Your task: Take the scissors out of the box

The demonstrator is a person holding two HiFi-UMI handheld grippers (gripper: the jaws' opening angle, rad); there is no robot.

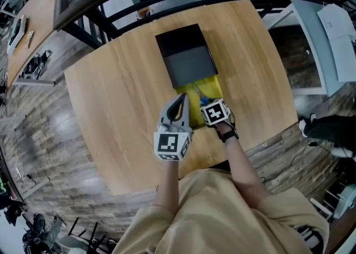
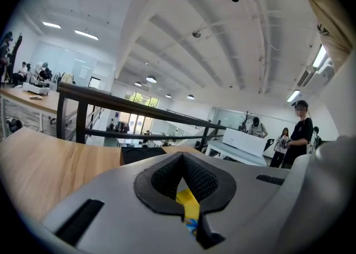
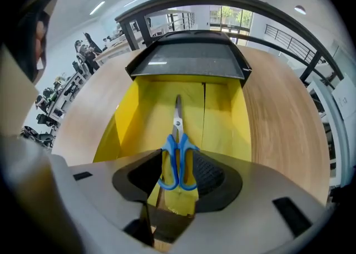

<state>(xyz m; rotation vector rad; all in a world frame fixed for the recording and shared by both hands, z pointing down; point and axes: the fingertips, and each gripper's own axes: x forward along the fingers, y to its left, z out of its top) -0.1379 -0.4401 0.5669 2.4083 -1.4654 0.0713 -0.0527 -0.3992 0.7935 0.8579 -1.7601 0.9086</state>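
Observation:
Blue-handled scissors (image 3: 178, 155) lie flat on the floor of the open yellow box (image 3: 125, 119), blades pointing away toward the raised black lid (image 3: 189, 60). My right gripper (image 3: 177, 164) points steeply down into the box, open, one pad on each side of the blue handles without pressing them. In the head view the yellow box (image 1: 213, 86) sits on the wooden table (image 1: 122, 97), with the right gripper (image 1: 204, 102) over its near end. The left gripper (image 1: 181, 98) hovers beside the box's left wall, fingertips together and holding nothing. In the left gripper view its jaws (image 2: 181, 158) frame a sliver of yellow.
The black lid (image 1: 186, 58) stands open at the box's far side. A dark metal railing (image 1: 100, 8) runs behind the table. The table's near edge (image 1: 183, 177) is close to the person's body. People stand far off in the room (image 2: 300, 130).

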